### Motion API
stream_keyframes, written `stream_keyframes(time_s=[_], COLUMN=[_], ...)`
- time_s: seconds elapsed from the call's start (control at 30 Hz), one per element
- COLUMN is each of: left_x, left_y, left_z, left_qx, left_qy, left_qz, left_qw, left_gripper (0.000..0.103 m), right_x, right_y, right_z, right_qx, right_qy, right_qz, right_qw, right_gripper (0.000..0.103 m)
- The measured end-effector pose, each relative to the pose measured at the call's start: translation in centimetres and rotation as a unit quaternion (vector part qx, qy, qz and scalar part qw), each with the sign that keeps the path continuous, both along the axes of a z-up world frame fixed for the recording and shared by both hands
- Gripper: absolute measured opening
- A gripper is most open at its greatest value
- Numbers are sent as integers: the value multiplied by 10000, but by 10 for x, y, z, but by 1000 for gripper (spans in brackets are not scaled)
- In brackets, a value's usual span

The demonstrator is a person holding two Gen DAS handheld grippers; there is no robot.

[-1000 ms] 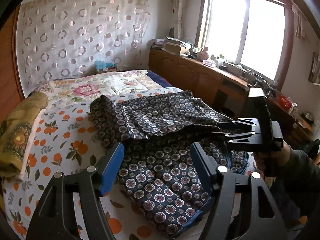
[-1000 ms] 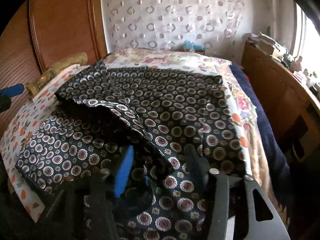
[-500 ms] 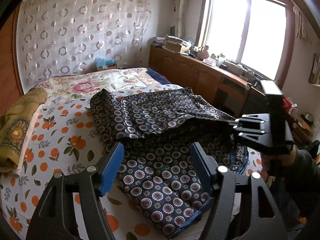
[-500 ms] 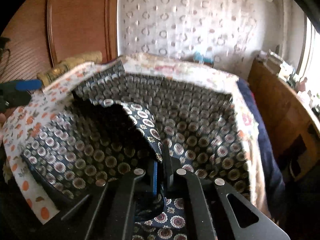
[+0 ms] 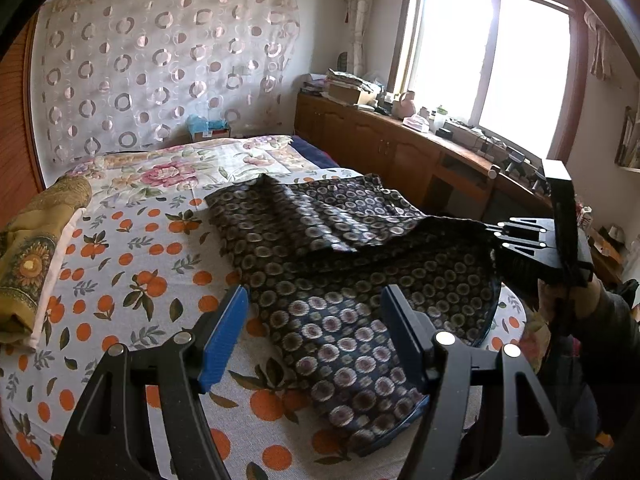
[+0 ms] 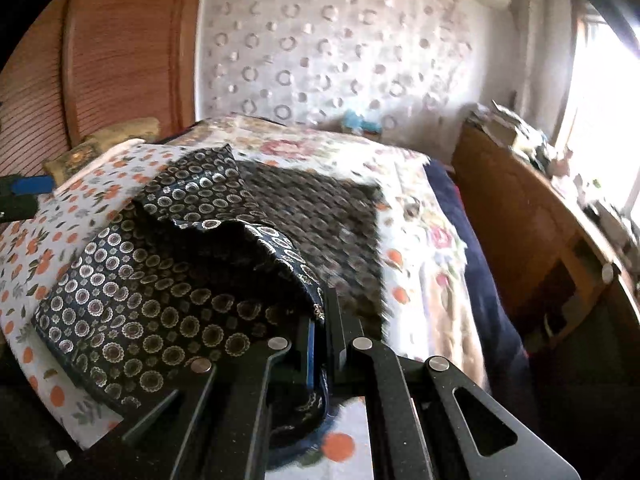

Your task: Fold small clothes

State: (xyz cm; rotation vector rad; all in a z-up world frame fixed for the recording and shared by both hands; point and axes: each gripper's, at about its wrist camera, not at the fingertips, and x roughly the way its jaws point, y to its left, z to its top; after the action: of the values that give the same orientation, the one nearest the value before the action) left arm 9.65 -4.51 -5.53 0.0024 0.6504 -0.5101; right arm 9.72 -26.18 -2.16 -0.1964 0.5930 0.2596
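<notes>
The dark patterned garment (image 5: 352,264) lies spread on the orange-print bedsheet (image 5: 132,264), near the bed's window-side edge. The right gripper (image 6: 323,320) is clamped on one edge of the garment, lifting that fold clear of the bedsheet; in the left wrist view it is held level, out at the garment's window side. The left gripper (image 5: 314,332) hovers above the garment's near end, jaws wide apart, holding nothing. A yellow folded blanket (image 5: 32,248) rests at the bedsheet's far side from the garment.
</notes>
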Motion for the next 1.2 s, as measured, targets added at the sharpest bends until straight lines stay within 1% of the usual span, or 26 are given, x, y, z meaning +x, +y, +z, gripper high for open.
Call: stream_keyframes(time_s=[0.07, 0.13, 0.23, 0.33, 0.37, 0.47, 0.53, 0.6, 0.63, 0.73, 0.87, 1.03, 1.2], left_x=[0, 0, -1, -2, -1, -2, -3, -4, -4, -4, -4, -3, -3], left_y=[-1, -1, -2, -3, -4, -4, -5, -7, -8, -9, -9, -5, -1], left_z=[0, 0, 0, 0, -1, -1, -2, -2, -2, -5, -8, -10, -11], left_qx=[4, 13, 35, 45, 52, 37, 36, 49, 51, 44, 40, 27, 1], left_qy=[-2, -3, -12, -11, -6, -4, -1, -7, -4, 9, 43, 66, 94], left_qz=[2, -6, -21, -28, -30, -30, -31, -41, -44, -56, -49, -27, 2], left_qw=[10000, 10000, 10000, 10000, 10000, 10000, 10000, 10000, 10000, 10000, 10000, 10000, 10000], left_gripper=[70, 70, 70, 70, 70, 70, 70, 70, 70, 70, 70, 70, 70], right_x=[1, 7, 6, 1, -1, -14, -28, -33, -35, -33, -18, 17, 46], right_y=[-4, -1, 3, 3, -3, -9, -11, -12, -11, 4, 36, 70, 95], right_z=[-3, -7, -11, -4, 0, 15, 23, 31, 34, 43, 45, 38, 26], right_qx=[55, 135, 92, 147, 201, 248, 428, 580, 605, 483, 220, 134, -177], right_qy=[94, 287, 427, 436, 415, 250, 71, -44, -87, -175, -86, 383, 823], right_qz=[-64, -91, -102, -68, -33, 4, 66, 145, 197, 350, 656, 1119, 1439], right_qw=[9999, 9995, 9990, 9989, 9989, 9994, 9990, 9982, 9979, 9981, 9976, 9929, 9860], right_gripper=[3, 3, 3, 4, 4, 11, 21, 57, 61, 62, 62, 62, 62])
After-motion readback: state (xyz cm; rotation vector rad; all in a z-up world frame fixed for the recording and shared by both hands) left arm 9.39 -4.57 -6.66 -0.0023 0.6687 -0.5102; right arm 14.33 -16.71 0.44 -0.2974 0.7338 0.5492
